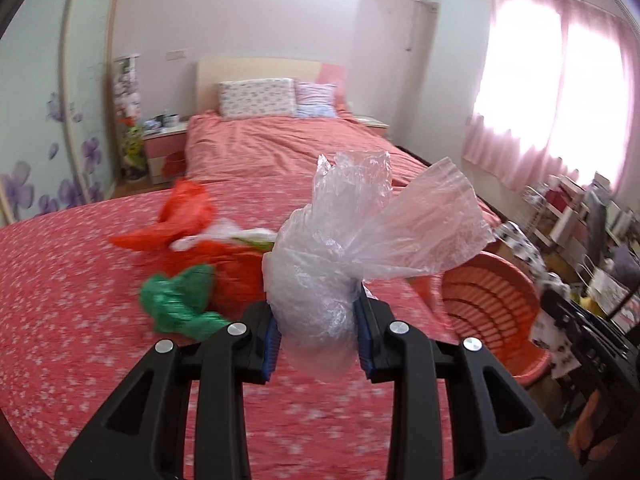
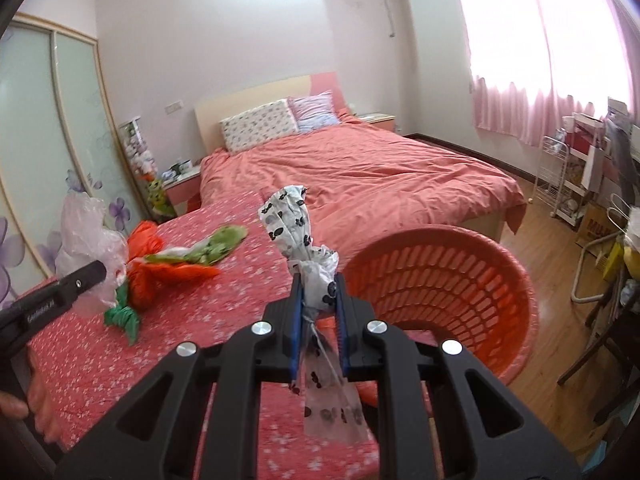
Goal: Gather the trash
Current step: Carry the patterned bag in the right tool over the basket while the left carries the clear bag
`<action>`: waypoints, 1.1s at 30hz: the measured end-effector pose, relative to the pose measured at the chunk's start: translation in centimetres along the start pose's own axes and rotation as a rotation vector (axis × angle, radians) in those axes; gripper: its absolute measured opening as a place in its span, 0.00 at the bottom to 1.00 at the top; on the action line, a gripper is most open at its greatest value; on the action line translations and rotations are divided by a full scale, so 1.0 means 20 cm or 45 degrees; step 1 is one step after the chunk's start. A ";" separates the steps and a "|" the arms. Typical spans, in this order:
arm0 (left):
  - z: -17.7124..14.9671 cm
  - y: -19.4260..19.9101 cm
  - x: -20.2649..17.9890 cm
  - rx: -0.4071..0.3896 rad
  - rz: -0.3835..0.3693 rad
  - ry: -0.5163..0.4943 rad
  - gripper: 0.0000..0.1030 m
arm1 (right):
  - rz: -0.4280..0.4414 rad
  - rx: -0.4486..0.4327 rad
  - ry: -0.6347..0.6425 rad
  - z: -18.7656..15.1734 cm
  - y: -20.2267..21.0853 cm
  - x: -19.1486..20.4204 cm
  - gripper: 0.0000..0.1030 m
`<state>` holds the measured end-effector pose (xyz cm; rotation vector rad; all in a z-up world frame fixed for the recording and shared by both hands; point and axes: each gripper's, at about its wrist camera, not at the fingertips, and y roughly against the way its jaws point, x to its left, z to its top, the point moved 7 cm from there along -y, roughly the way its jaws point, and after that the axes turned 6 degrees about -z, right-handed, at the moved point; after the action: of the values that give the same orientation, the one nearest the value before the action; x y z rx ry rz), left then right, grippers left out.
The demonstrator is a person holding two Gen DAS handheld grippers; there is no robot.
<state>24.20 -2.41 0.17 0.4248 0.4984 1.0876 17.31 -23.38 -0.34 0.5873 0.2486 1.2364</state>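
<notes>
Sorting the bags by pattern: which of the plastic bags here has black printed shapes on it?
The white printed bag clamped in the right gripper. The left gripper's bag is clear; the orange bag and green bag on the bed are plain.

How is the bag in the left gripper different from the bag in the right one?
The left bag is clear and plain; the right bag is white with black prints. The left bag is puffy and wide; the right bag is twisted thin. Both are crumpled plastic, each gripped between jaws above the bed.
</notes>
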 end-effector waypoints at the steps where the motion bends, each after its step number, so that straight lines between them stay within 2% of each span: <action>1: 0.00 -0.01 -0.03 0.001 -0.017 -0.007 0.31 | -0.009 -0.004 -0.008 0.00 0.00 -0.02 0.15; 15: -0.07 -0.23 -0.50 0.060 -0.274 -0.070 0.31 | -0.124 -0.047 -0.103 0.02 -0.04 -0.35 0.15; 26: -0.13 -0.40 -0.78 0.106 -0.384 -0.117 0.31 | -0.177 -0.072 -0.176 0.01 -0.08 -0.52 0.15; 33: -0.17 -0.49 -0.88 0.147 -0.433 -0.126 0.31 | -0.183 -0.070 -0.231 0.01 -0.16 -0.63 0.15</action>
<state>22.79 -22.18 -4.91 0.4732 0.5255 0.7096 15.85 -35.95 -3.65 0.6193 0.1022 1.0410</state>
